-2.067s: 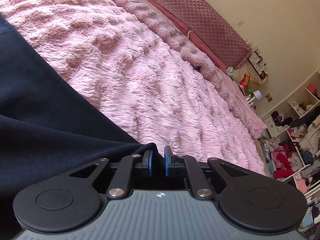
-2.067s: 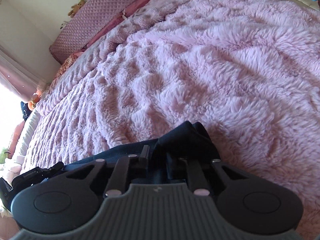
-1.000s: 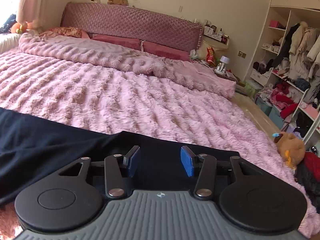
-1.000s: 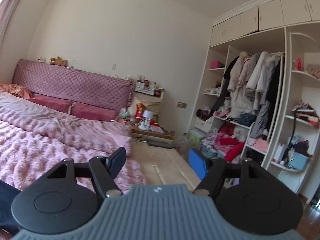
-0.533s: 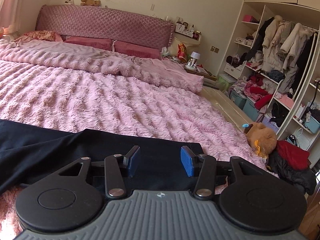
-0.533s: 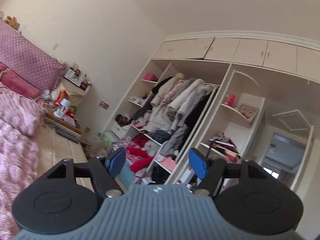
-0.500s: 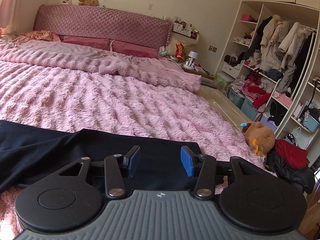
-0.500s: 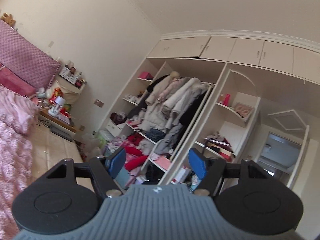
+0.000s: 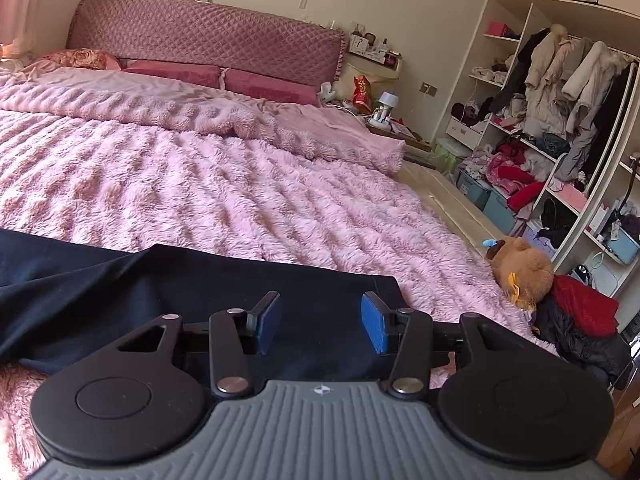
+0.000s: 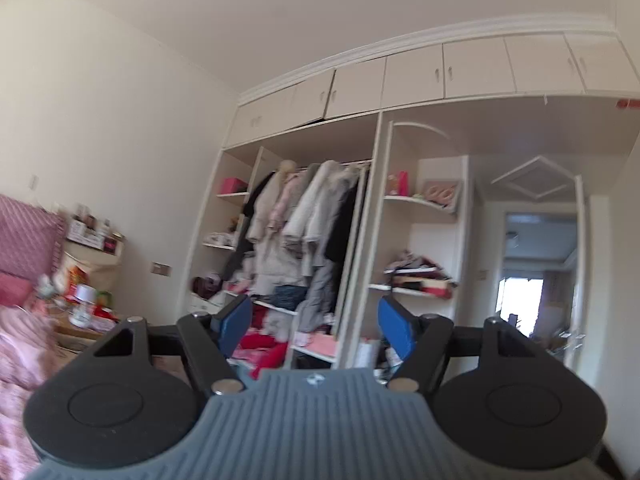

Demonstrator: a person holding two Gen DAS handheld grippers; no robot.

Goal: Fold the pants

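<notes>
The dark navy pants point(image 9: 168, 280) lie flat across the near edge of the pink fluffy blanket point(image 9: 224, 196) on the bed. Their right end lies just past my left gripper point(image 9: 320, 322). That gripper is open and empty, held a little above the pants. My right gripper point(image 10: 316, 326) is open and empty. It is raised off the bed and points at the wardrobe; the pants do not show in its view.
A quilted headboard point(image 9: 208, 40) and pillows lie at the far end. A brown plush toy point(image 9: 520, 268) and a pile of clothes point(image 9: 580, 320) lie on the floor at the bed's right. An open wardrobe point(image 10: 312, 240) with hanging coats stands at the right wall.
Both grippers let go of the pants and opened, then lifted. The left has backed off slightly above the pants. The right has swung up and right, away from the bed, toward the wardrobe.
</notes>
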